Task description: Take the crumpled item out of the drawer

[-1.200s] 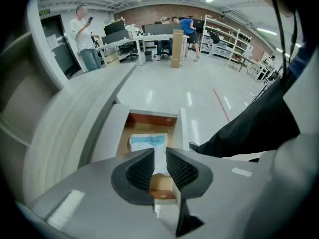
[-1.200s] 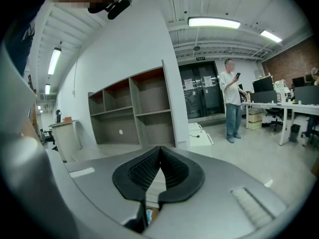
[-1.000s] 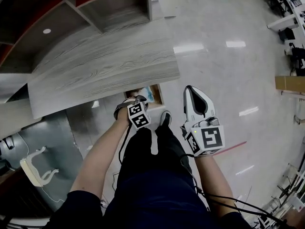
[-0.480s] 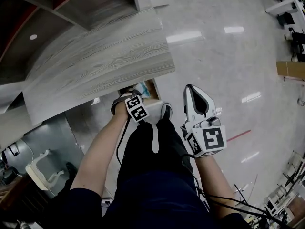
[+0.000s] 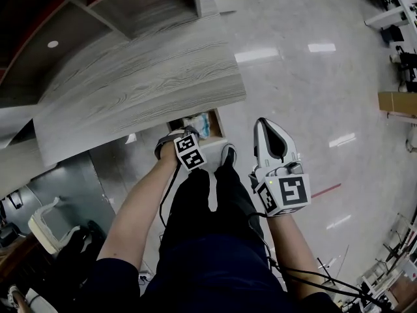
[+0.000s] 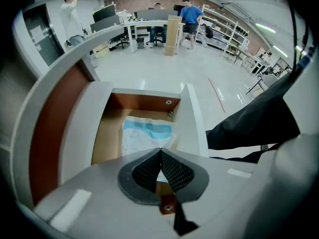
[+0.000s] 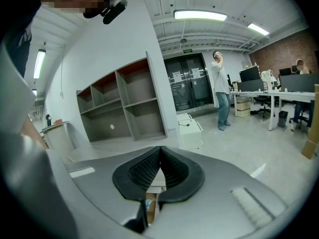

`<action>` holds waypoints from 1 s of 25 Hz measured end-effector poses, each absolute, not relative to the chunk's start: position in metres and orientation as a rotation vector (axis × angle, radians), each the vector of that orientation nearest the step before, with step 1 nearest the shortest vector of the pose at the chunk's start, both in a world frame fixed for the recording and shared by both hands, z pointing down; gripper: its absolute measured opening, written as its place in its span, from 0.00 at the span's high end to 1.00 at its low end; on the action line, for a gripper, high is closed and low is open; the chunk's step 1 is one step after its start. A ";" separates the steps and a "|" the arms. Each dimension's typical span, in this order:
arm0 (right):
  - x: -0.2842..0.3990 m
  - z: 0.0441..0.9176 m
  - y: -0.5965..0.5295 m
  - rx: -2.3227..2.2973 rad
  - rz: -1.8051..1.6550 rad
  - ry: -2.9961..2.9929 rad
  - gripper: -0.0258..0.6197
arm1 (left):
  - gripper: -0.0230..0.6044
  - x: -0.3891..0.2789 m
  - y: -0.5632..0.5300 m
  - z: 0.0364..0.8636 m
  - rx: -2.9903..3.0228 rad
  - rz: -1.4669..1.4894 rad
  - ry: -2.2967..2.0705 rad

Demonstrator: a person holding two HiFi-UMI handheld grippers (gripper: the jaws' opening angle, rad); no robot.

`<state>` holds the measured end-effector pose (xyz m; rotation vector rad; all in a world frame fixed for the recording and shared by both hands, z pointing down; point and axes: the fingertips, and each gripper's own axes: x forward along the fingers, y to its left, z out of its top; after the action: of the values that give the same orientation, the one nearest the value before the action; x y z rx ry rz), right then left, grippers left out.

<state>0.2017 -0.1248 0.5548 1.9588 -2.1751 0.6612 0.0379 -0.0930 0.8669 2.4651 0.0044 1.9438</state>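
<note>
The drawer (image 6: 192,128) stands pulled open under the grey wood-grain counter (image 5: 150,83). Its inside is brown wood. A crumpled white and light-blue item (image 6: 146,135) lies on the drawer's floor, and the head view shows the crumpled item (image 5: 199,124) just past the counter's edge. My left gripper (image 5: 184,137) hangs at the drawer's near end, above the item and apart from it; in its own view the left gripper (image 6: 160,151) is shut with nothing between the pads. My right gripper (image 5: 260,121) is held off to the right over the floor. The right gripper (image 7: 160,148) is shut and empty.
Open shelves (image 7: 124,108) rise behind the counter, with a small white cabinet (image 7: 190,129) beside them. The person's legs and a shoe (image 5: 227,154) stand right in front of the drawer. A cardboard box (image 5: 397,103) sits far right. People stand at desks in the background.
The head view has swayed a little, so slightly more of the drawer shows than half a second ago. Both grippers have stayed about where they were, still shut.
</note>
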 end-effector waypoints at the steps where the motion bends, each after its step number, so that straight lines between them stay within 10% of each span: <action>1: 0.199 0.554 -0.125 1.954 0.658 -2.180 0.95 | 0.96 0.037 -0.093 0.864 2.478 1.940 0.004; 25: 0.130 0.477 -0.153 1.847 0.420 -2.388 0.95 | 0.96 0.027 -0.105 0.672 2.879 1.686 -0.300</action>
<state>0.1295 -0.1531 0.4768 1.8475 -2.3880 0.4204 0.0268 -0.1048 0.6723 2.8790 -0.2996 1.6862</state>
